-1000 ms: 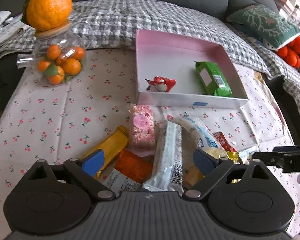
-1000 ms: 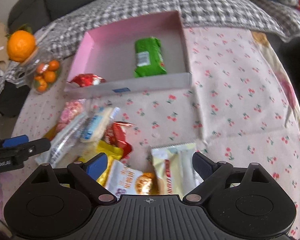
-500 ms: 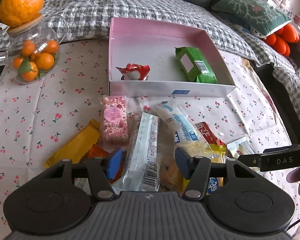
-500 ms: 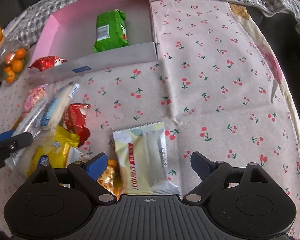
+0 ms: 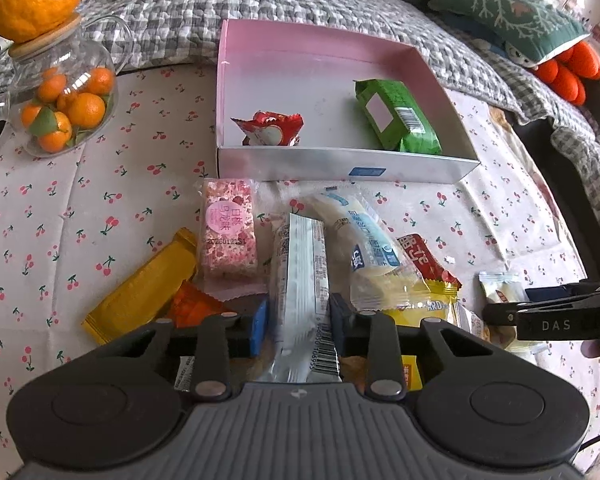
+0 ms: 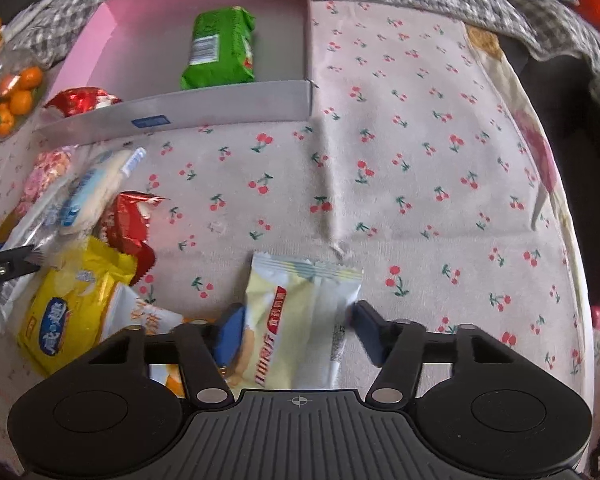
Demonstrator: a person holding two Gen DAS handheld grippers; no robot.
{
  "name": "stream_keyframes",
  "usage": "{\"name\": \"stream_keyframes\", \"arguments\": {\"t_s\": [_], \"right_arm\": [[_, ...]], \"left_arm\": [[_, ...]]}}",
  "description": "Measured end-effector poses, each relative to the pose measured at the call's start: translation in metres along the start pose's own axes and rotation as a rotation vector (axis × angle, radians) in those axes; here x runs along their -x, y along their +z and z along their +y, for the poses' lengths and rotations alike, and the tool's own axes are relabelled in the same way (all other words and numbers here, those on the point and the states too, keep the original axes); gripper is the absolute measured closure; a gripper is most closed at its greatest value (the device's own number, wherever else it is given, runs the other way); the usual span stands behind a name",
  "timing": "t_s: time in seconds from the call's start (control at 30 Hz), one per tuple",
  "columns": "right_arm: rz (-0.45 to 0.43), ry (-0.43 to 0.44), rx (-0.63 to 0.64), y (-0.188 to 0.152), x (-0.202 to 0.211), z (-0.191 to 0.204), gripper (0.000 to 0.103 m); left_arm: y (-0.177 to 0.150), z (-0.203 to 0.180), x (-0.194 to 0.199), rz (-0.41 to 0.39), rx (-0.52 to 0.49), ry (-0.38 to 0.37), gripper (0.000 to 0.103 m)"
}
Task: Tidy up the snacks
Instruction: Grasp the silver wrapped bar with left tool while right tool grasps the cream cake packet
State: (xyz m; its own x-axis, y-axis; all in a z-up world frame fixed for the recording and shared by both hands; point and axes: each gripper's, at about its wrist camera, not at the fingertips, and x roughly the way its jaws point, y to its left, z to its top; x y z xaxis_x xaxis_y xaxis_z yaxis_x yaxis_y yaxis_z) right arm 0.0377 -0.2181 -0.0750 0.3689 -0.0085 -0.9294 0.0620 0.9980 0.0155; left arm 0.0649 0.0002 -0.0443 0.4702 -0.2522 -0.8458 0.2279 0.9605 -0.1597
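1. The left gripper [image 5: 299, 326] sits over the near end of a long silver-white wrapped bar [image 5: 300, 276]. The bar's long axis runs straight away from the camera toward the pink box [image 5: 340, 166], in line with the gripper's pointing direction, so the jaws span its short width.
2. The left jaws have just been closing; the blue pads now look pressed against both long edges of the bar, pinching it.
3. The right gripper [image 6: 296, 330] straddles the near half of a pale cream-and-white snack packet [image 6: 300, 304] lying alone on the cherry-print tabletop [image 6: 420, 160]. Its long axis also points away, roughly toward the box's right front corner.
4. The right jaws have just been closing. The left pad touches the packet's edge and the right pad meets its crimped side; I judge this a pinch, though only lightly seated.
5. Each hand is nearest its own packet; the pile of other snacks lies between them.
6. The box lies ahead of both grippers, holding a green packet [image 5: 398, 120] and a red-wrapped sweet [image 5: 268, 128], with bare floor between.
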Motion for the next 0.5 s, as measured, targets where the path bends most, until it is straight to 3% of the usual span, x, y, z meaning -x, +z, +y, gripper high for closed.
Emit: {"name": "stream_keyframes", "arguments": {"t_s": [0.1,0.5], "right_arm": [[-0.006,0.001,0.006,0.000,0.001,0.001,0.052],[-0.016,0.037,-0.046,0.004,0.006,-0.006,0.055]], "left_arm": [[0.000,-0.001,0.001,-0.003,-0.003,0.006,0.075],[0.003,0.003,0.011,-0.027,0.025,0.001,0.075]]}}
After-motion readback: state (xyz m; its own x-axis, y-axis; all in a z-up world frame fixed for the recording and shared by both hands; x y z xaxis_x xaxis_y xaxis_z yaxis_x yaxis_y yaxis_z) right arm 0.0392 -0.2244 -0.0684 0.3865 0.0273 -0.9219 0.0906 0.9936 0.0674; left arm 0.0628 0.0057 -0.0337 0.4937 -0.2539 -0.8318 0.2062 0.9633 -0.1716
